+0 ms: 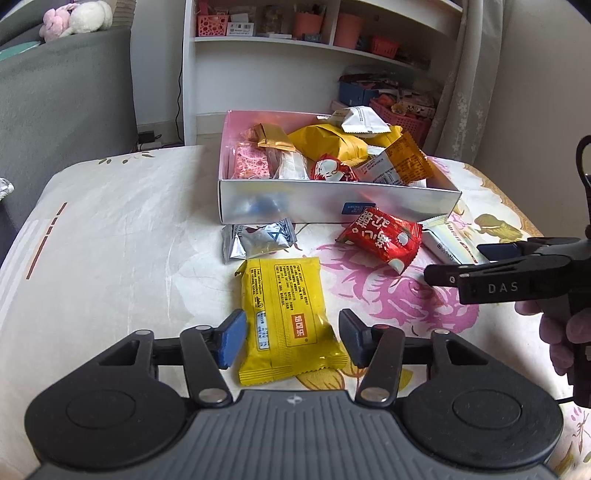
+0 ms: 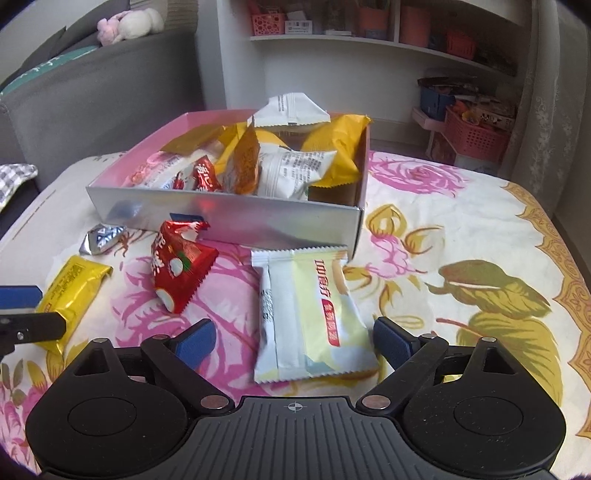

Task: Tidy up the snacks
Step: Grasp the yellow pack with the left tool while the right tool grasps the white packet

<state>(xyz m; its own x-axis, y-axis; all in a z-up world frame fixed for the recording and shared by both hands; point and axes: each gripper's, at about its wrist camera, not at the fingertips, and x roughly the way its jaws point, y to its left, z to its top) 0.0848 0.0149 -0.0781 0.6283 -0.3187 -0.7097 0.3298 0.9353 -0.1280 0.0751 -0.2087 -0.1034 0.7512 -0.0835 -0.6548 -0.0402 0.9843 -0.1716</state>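
Note:
A silver box (image 1: 332, 201) with a pink inside holds several snack packets; it also shows in the right wrist view (image 2: 229, 218). On the floral cloth in front lie a yellow packet (image 1: 286, 317), a silver-blue packet (image 1: 258, 240), a red packet (image 1: 382, 240) and a white-yellow packet (image 2: 314, 314). My left gripper (image 1: 291, 338) is open, its fingers on either side of the yellow packet's near end. My right gripper (image 2: 293, 339) is open, its fingers on either side of the white-yellow packet. The right gripper also shows at the right of the left wrist view (image 1: 491, 266).
The table is covered with a floral cloth (image 2: 461, 236). A grey sofa (image 1: 62, 96) stands at the left, with a plush toy (image 1: 79, 18) on top. A white shelf unit (image 1: 317, 44) and pink baskets (image 2: 476, 134) stand behind the table.

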